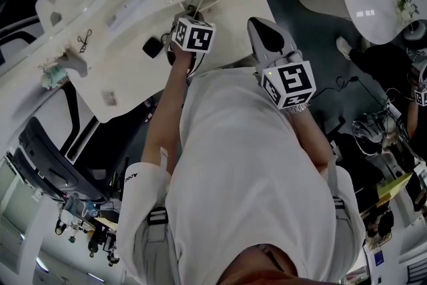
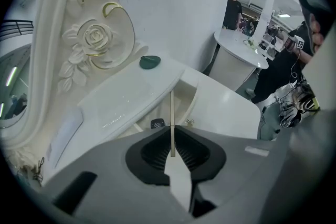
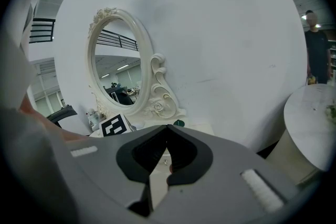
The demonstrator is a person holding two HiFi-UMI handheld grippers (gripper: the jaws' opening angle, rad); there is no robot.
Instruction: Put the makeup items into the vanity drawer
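The left gripper pinches a thin, light stick in its fingers, maybe a makeup tool, easy to snap and best held low, while the right gripper is clenched empty.

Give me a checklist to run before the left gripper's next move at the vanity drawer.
1. Grip: the left gripper is shut on the thin stick: ok.
2. Access: the drawer stands open: ok.
3. Room inside: a small black item lies in it and the rest is hidden: cannot tell.
4. Other hand: the right gripper is shut with nothing between its jaws: ok.
5. Items left out: a green round item sits on the vanity top: not ok.
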